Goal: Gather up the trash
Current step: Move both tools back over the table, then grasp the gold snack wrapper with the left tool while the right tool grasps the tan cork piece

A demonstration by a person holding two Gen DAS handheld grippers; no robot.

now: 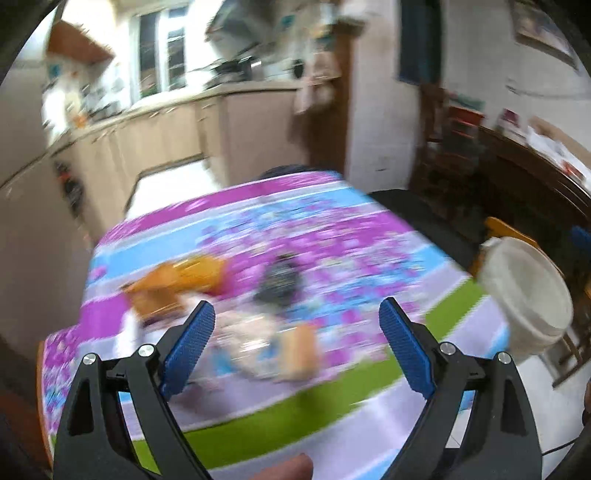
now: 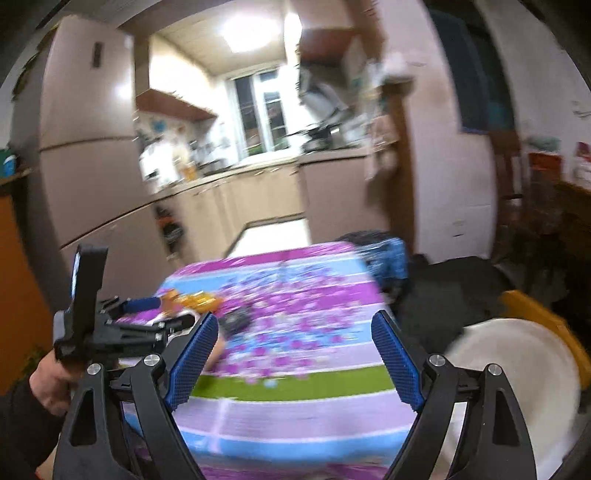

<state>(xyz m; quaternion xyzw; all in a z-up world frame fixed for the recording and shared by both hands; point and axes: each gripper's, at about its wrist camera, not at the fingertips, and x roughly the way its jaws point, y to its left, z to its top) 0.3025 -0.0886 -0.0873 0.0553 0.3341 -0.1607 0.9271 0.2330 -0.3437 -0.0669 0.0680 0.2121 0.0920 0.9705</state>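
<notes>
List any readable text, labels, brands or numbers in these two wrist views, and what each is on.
None readable; both views are motion-blurred.
Orange wrapper on the tablecloth: print smeared, illegible.
Dark wrapper: illegible.
White bucket: no marking visible.
Fridge: dark badge on the door, too blurred to read.
Wall picture: no legible text.

Wrappers (image 1: 177, 284) on the table (image 1: 332, 398) (left part), bucket (image 1: 528, 295) beside its right edge.
</notes>
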